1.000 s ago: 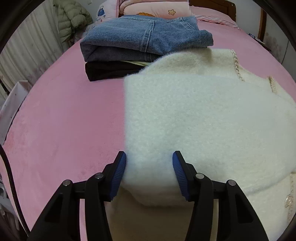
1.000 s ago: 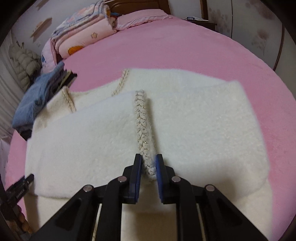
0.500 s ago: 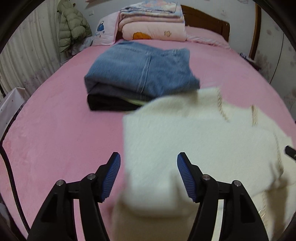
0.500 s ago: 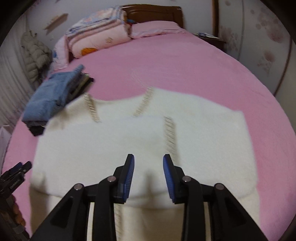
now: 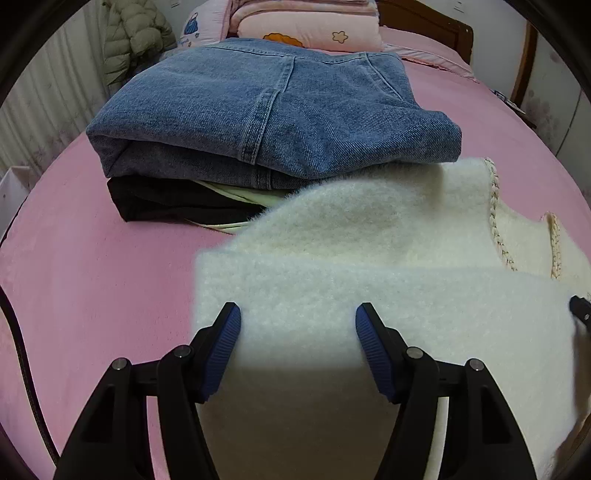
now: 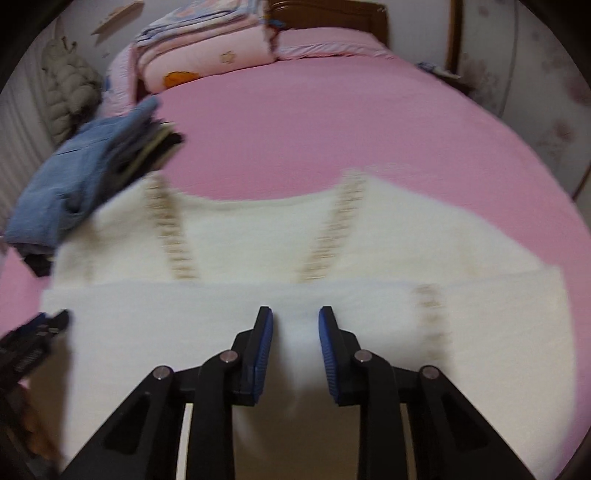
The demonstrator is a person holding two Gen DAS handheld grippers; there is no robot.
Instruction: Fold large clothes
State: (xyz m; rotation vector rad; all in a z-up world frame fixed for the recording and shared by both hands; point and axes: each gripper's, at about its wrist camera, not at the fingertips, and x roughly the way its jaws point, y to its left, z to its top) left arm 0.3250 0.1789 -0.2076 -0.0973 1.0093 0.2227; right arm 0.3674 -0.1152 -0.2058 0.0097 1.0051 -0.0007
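Note:
A cream fuzzy cardigan (image 5: 369, 258) with braided trim (image 5: 493, 206) lies on the pink bed (image 5: 92, 277), its near part folded over in a straight band. My left gripper (image 5: 297, 317) hovers at the band's left end. Its jaws are opening, with the fold's edge lying between them and the pads clear of it. In the blurred right wrist view the cardigan (image 6: 240, 236) spans the frame. My right gripper (image 6: 295, 317) is over the band's middle. Its jaws are closing, with cloth under the gap but not pinched. The left gripper (image 6: 33, 339) shows at that frame's left edge.
A stack of folded jeans (image 5: 266, 107) on dark clothes sits just beyond the cardigan's left shoulder and touches it. Folded quilts (image 5: 306, 26) and a wooden headboard (image 6: 332, 14) are at the bed's far end. A puffer jacket (image 5: 133, 33) hangs at the far left.
The right gripper has let go of the braided trim and shifted left along the fold. The left gripper's jaws have widened off the cloth and moved towards the jeans. The folded band now lies flat.

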